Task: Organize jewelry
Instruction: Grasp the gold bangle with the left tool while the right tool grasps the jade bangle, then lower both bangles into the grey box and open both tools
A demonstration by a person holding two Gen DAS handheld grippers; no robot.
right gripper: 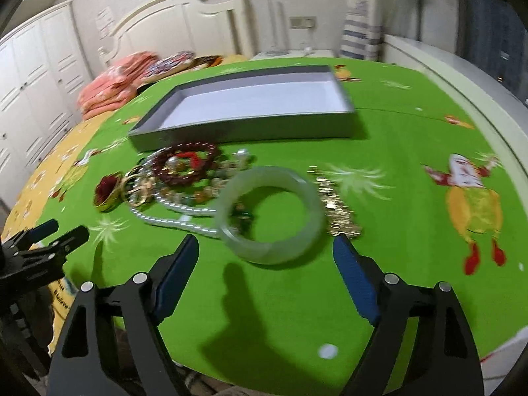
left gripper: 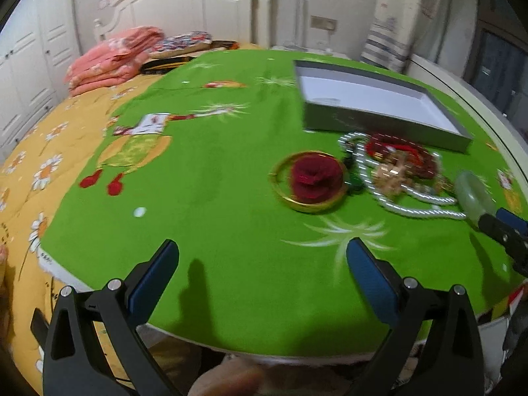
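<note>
A pile of jewelry lies on the green tablecloth in front of an empty grey tray (left gripper: 379,99) (right gripper: 250,105). It holds a gold bangle (left gripper: 280,191) around a red fabric flower (left gripper: 313,178) (right gripper: 105,191), a white pearl necklace (left gripper: 412,211) (right gripper: 171,222), dark red bead bracelets (left gripper: 406,148) (right gripper: 184,165), a pale jade bangle (right gripper: 270,221) (left gripper: 475,194) and a gold chain piece (right gripper: 340,208). My left gripper (left gripper: 262,264) is open, short of the gold bangle. My right gripper (right gripper: 265,257) is open, just short of the jade bangle; it also shows in the left wrist view (left gripper: 505,227).
The round table's green cloth (left gripper: 214,181) has cartoon prints. A bed with a yellow flowered quilt (left gripper: 49,151) and folded pink bedding (left gripper: 112,56) stands to the left. White wardrobe doors (right gripper: 29,76) are at far left. The left gripper shows at the right wrist view's left edge (right gripper: 49,234).
</note>
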